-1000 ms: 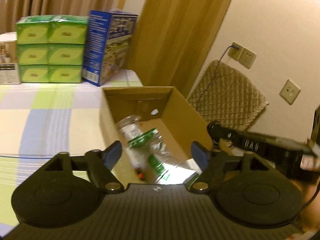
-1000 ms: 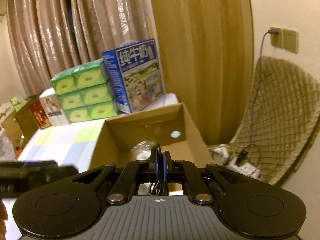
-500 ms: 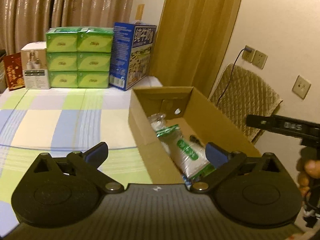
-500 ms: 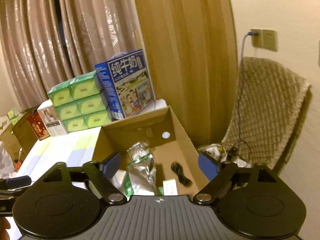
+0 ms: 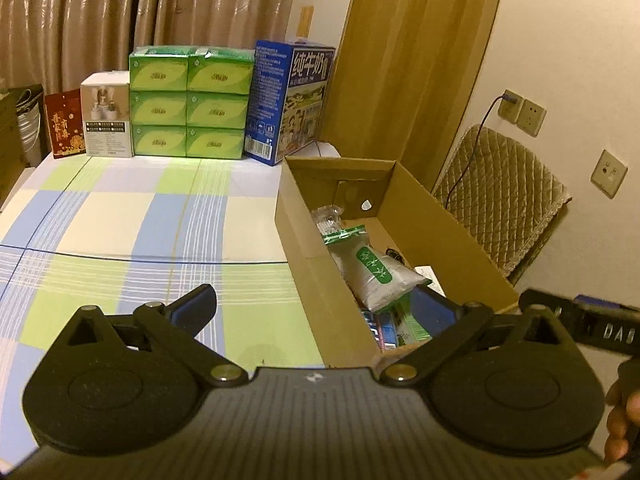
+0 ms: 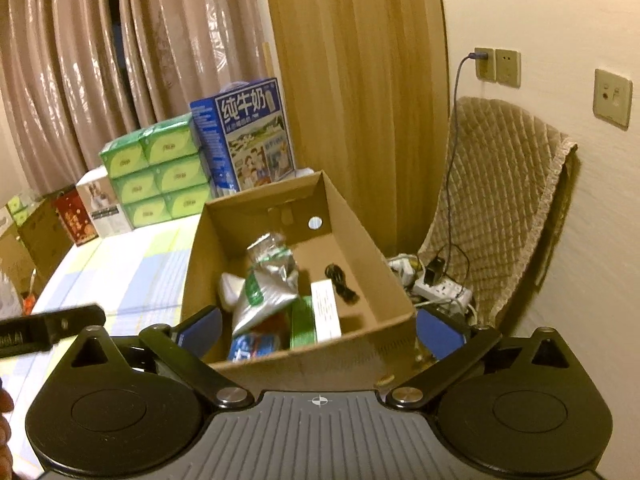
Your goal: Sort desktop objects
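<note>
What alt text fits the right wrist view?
The open right gripper hangs empty over a cardboard box holding a silver-green pouch, a black cable and small packets. Behind stand green tissue boxes and a blue milk carton.

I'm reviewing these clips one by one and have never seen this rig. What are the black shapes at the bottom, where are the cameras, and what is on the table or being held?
The black shapes are two hand-held grippers; there is no robot arm. Each picture comes from a camera on one gripper, looking forward along its fingers. The left gripper and the right gripper are both open and hold nothing. Ahead on the checked tablecloth stands an open cardboard box. Inside it lie a silver pouch with green print, a black cable, a white packet and a few smaller packs. At the table's far edge stand green tissue packs and a blue milk carton.
</note>
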The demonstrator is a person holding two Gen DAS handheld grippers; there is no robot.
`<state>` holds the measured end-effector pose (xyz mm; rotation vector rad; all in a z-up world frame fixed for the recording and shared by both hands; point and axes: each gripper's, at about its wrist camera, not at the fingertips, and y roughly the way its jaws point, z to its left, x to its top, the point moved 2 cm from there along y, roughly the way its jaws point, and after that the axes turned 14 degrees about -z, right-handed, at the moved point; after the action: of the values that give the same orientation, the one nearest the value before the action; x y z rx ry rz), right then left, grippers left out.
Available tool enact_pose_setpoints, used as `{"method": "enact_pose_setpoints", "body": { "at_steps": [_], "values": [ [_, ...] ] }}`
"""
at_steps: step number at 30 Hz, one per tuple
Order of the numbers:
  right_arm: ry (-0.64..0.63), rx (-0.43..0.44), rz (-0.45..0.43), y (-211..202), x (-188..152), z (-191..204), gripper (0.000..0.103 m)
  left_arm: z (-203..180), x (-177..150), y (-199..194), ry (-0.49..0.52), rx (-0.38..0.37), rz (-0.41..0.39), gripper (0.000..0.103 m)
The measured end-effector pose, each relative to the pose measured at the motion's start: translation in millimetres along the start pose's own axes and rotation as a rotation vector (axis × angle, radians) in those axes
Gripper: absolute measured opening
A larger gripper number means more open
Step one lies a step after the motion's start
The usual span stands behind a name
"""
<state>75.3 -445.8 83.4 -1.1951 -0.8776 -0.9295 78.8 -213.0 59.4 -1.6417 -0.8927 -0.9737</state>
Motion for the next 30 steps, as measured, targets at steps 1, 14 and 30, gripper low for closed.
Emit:
{"method": "enact_pose_setpoints", "body": {
  "at_steps": [1, 14, 30],
  "values": [
    [-0.003, 0.0, 0.0, -4.7, -0.8, 0.6, 0.101, -1.5, 0.9, -2.4, 0.005, -0.002, 0.0, 0.101],
    [-0.053, -0.011, 0.008, -40.9, -4.5, 7.8, 0.101, -16.0, -2.1, -30.2, 0.008, -0.005, 0.057, 0.102],
    [-0.097, 0.004, 0.034, -53.5, -16.9, 18.0, 0.101, -21.2, -9.6, -42.1, -0.026, 0.019, 0.063, 0.102]
  ]
}}
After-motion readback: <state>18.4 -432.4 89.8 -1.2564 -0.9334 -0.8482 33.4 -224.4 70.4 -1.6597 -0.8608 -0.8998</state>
